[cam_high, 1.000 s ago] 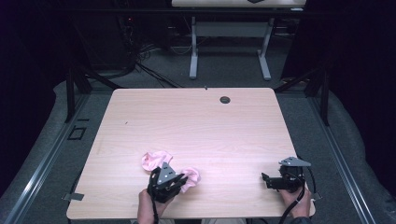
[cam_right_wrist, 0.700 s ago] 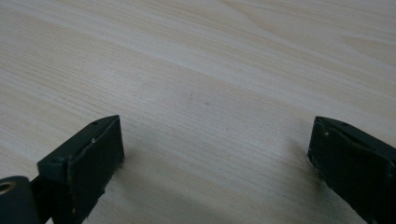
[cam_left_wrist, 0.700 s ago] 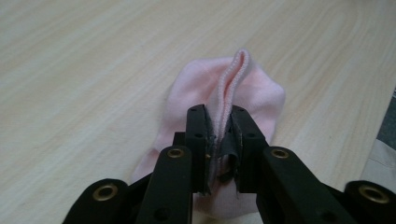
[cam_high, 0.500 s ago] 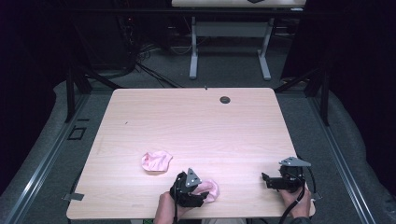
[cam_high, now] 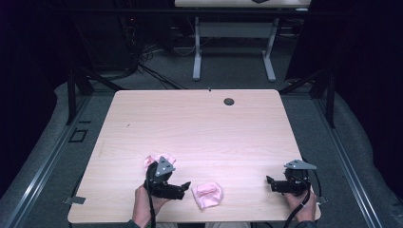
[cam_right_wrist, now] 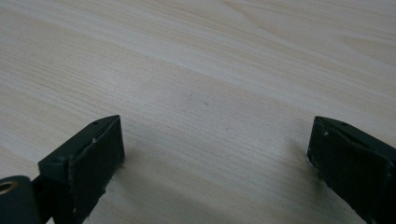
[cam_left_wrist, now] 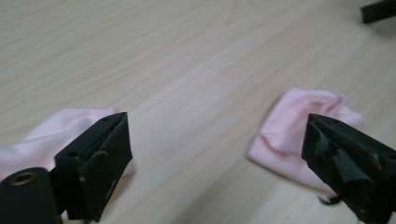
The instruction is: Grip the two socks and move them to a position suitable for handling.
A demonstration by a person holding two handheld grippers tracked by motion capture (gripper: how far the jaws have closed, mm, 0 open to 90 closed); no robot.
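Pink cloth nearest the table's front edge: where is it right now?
In the high view the folded pink cloth lies flat near the front edge, just right of the left gripper, apart from its open jaws.

Pale wood-grain rectangular table [cam_high: 199,123] with rounded corners and a small round dark grommet [cam_high: 229,101] near the far edge. Grey carpeted floor [cam_high: 228,71] beyond, crossed by black cables [cam_high: 152,71]. Farther back, white metal legs of a second table [cam_high: 233,52]. Dark, unlit surroundings on both sides.
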